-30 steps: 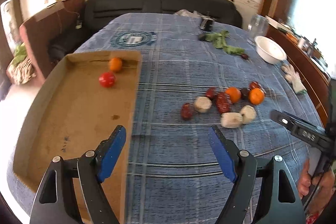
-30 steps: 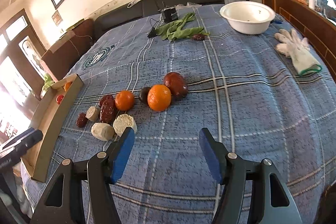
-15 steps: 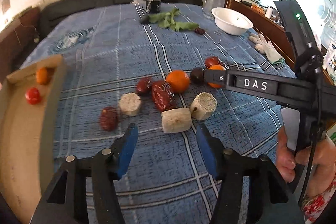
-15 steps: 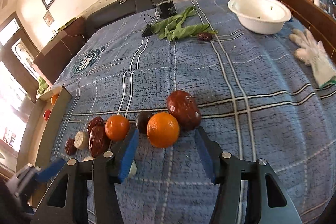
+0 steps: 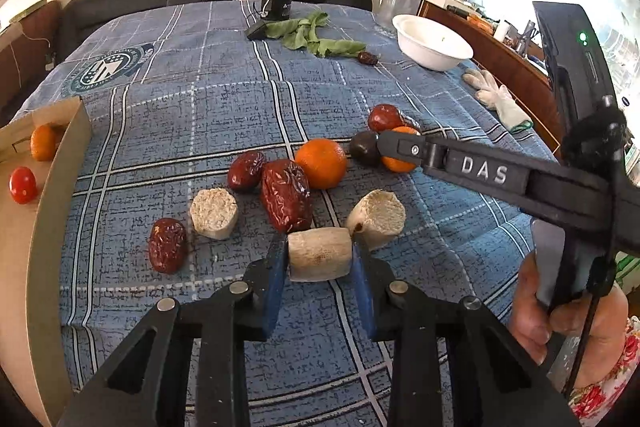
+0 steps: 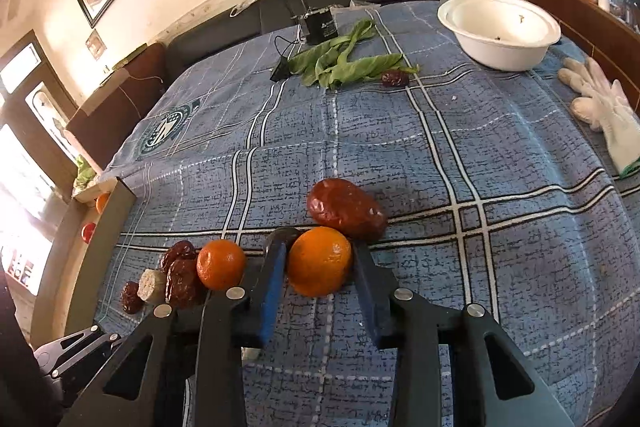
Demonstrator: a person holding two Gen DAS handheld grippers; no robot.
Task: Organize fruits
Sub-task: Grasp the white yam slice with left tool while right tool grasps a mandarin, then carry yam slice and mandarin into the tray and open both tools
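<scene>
Though contact looks likely: left gripper [image 5: 320, 259] around pale cut chunk [image 5: 319, 254], right gripper [image 6: 318, 263] around glossy orange [image 6: 319, 261].

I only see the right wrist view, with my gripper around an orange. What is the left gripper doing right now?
Observer: The left gripper has its fingers closed against a pale cut chunk lying on the cloth.
Operator: Anything crowding that chunk?
Observer: Yes, a second pale chunk sits against its far right end.
Operator: What is the dark thing behind my left finger?
Observer: A dark round fruit, right beside the orange in the right gripper.
</scene>
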